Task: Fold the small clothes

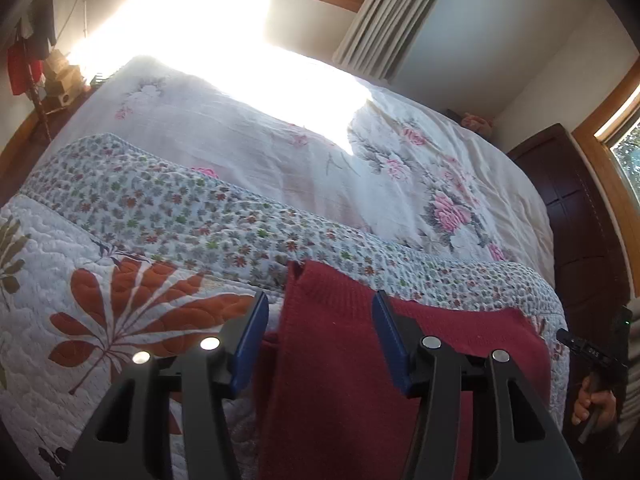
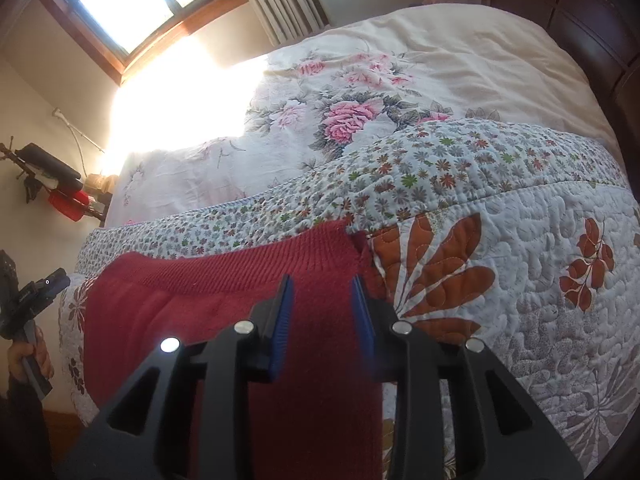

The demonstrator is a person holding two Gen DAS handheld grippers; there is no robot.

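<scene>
A dark red knitted garment (image 1: 332, 360) lies flat on the quilted bedspread (image 1: 80, 320), its ribbed band toward the floral border. My left gripper (image 1: 320, 308) hovers open over the garment's left part, blue pads wide apart, nothing between them. In the right wrist view the same red garment (image 2: 224, 304) spreads across the quilted bedspread (image 2: 540, 340). My right gripper (image 2: 322, 290) is open above the garment's right end near the ribbed band. At the far right of the left wrist view, a hand holds the other gripper's handle (image 1: 596, 360).
A white duvet with pink roses (image 1: 400, 168) covers the far bed, washed out by sun from the window. A dark wooden headboard (image 1: 576, 216) stands at the right. A curtain (image 1: 384, 16) hangs at the back. Clutter on a shelf (image 1: 56, 80) sits far left.
</scene>
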